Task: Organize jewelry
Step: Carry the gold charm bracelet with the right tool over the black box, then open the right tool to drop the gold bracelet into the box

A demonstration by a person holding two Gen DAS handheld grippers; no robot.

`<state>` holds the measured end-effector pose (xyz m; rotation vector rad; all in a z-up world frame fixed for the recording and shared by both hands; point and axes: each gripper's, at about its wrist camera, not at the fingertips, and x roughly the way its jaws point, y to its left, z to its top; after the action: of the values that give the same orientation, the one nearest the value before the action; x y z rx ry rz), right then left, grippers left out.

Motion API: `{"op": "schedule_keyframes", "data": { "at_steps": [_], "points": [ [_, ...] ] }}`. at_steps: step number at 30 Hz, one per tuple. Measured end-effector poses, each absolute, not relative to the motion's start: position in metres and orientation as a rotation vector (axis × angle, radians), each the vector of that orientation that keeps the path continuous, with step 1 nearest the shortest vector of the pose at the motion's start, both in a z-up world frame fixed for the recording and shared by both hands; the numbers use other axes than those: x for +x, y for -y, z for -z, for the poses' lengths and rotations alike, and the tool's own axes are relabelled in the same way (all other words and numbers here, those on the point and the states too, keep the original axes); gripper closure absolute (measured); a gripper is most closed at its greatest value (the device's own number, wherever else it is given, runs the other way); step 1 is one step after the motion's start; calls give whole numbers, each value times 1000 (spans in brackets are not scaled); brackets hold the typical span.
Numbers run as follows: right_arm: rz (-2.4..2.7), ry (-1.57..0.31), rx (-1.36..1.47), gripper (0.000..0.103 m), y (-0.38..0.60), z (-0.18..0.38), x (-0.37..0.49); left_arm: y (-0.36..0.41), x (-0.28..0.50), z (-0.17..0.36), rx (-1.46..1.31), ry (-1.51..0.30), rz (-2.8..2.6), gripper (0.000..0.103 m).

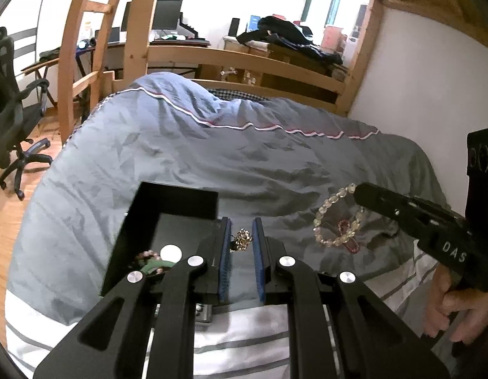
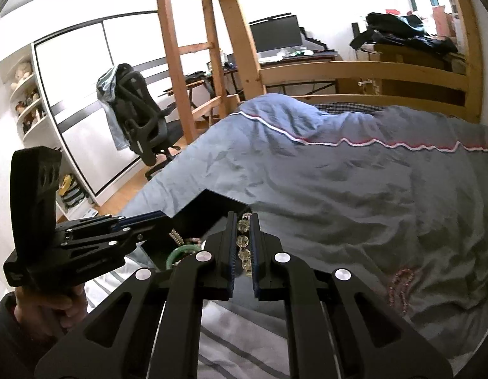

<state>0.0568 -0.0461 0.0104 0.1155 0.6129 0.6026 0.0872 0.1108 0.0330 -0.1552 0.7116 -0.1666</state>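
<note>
Across most of both frames lies a blue-grey quilt (image 1: pixel 244 158), with the wooden bunk frame (image 1: pixel 244 57) behind. At lower left of the left view sits a black box (image 1: pixel 168 208); a green bangle (image 1: pixel 155 265) inside is half hidden. The left gripper (image 1: pixel 242 243) pinches a small gold ornament (image 1: pixel 242 239), too small to name. The right gripper (image 2: pixel 242 240) is clamped on a clear bead bracelet (image 1: pixel 335 218). A pink bead string (image 2: pixel 402 287) looks blurry.
</note>
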Motion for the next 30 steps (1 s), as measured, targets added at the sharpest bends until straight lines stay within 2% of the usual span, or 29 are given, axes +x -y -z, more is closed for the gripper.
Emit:
{"op": "schedule_keyframes", "data": {
  "at_steps": [22,30],
  "points": [
    [-720,-644,42,94,-52,-10,67,-182,98,-22,-286,-762,138,90],
    [-755,-741,57,94,-70,12,76,-191,104,-8,-317,-818,102,90]
  ]
}}
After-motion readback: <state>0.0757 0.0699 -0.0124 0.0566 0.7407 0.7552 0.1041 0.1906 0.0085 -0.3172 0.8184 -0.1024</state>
